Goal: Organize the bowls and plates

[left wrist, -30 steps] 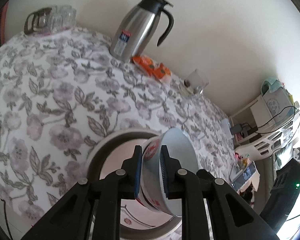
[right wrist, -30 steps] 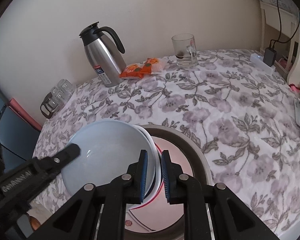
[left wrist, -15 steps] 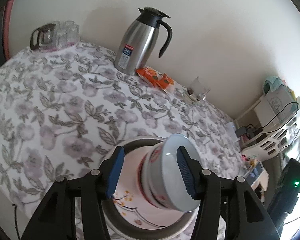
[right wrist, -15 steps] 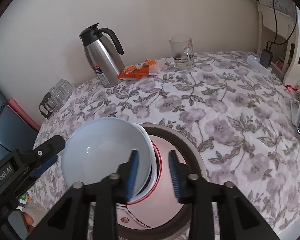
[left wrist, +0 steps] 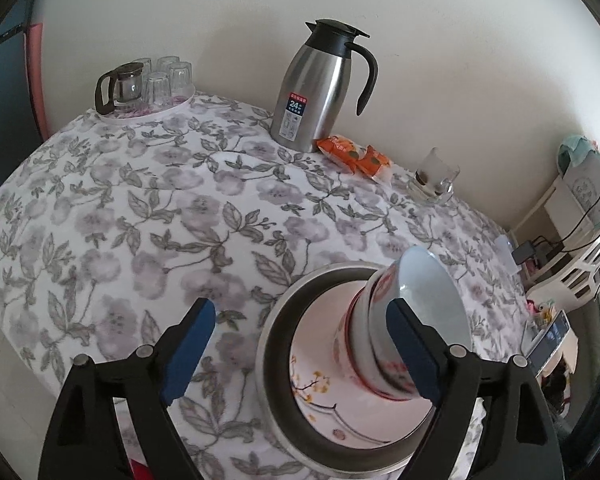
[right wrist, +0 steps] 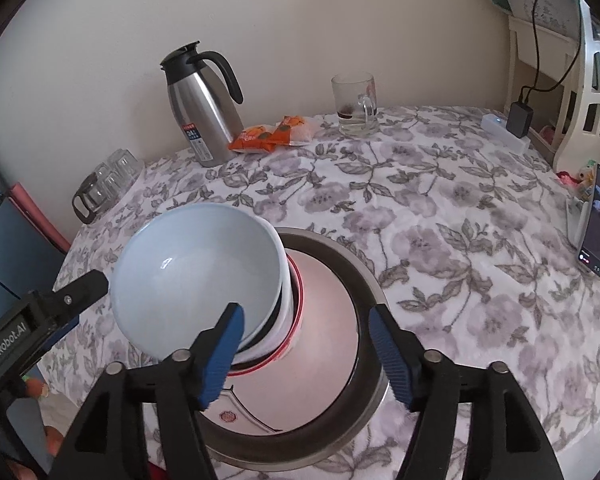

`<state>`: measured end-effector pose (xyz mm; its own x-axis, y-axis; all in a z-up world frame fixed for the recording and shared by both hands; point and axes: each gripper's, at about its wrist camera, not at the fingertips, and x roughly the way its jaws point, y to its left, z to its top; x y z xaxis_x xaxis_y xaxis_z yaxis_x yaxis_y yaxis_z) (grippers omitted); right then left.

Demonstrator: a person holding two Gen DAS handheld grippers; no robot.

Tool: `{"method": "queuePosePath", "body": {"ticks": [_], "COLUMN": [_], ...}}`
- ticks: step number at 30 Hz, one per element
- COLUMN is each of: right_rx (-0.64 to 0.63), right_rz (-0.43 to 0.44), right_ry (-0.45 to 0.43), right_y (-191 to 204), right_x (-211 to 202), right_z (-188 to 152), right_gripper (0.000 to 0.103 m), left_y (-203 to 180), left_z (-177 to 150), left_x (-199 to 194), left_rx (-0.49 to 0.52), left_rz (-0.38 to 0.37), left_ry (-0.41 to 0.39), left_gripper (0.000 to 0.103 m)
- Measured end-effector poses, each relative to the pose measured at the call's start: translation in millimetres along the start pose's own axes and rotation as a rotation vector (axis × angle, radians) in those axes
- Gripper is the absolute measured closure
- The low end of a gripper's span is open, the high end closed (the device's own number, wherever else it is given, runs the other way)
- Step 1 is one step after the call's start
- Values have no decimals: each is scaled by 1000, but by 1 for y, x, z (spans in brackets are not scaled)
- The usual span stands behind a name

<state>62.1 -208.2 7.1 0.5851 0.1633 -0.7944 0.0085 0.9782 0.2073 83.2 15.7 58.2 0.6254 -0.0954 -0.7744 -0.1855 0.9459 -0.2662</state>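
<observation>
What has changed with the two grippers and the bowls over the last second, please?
Both grippers let go: the left gripper and right gripper, each clamped on the rim of the stacked bowls a second ago, are opening and have drawn back. The bowls stay on the plate; thermos, snack packet and mug are unmoved.

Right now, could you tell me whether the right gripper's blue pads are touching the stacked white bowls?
Apart. The right wrist view shows the right gripper opening, clear of the bowls resting on the plate.

Our stacked bowls (right wrist: 196, 272), pale blue uppermost, upright on our floral plate (left wrist: 320, 384) inside the dark-rimmed basin (right wrist: 364, 288)
</observation>
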Motion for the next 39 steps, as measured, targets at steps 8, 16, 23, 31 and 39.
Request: {"method": "queuePosePath", "body": {"ticks": [8,16,23,31,39], "right_rx": [-8,-4,-11,-35,-26], "right_rz": [6,7,-5,-19,-32], "right_ry": [-26,-23,-2,41,56], "right_y": [-1,-5,-6,-6,-9], "right_x": [-10,-15,-16,-16,-19], "right_z": [-10,-21,-31,-44,-53], "right_gripper": [12,9,9,9,9], "left_y": [-1,1,-2,-6,-5], "left_z": [-5,-13,-21,-35,-45], "left_x": [-15,-21,-23,-23,-24], "left_rx": [32,63,108,171,202], "left_rz": [-13,7,39,85,158], "left_ry": [-28,-28,-13,36,69], "left_gripper": [8,8,8,8,8]}}
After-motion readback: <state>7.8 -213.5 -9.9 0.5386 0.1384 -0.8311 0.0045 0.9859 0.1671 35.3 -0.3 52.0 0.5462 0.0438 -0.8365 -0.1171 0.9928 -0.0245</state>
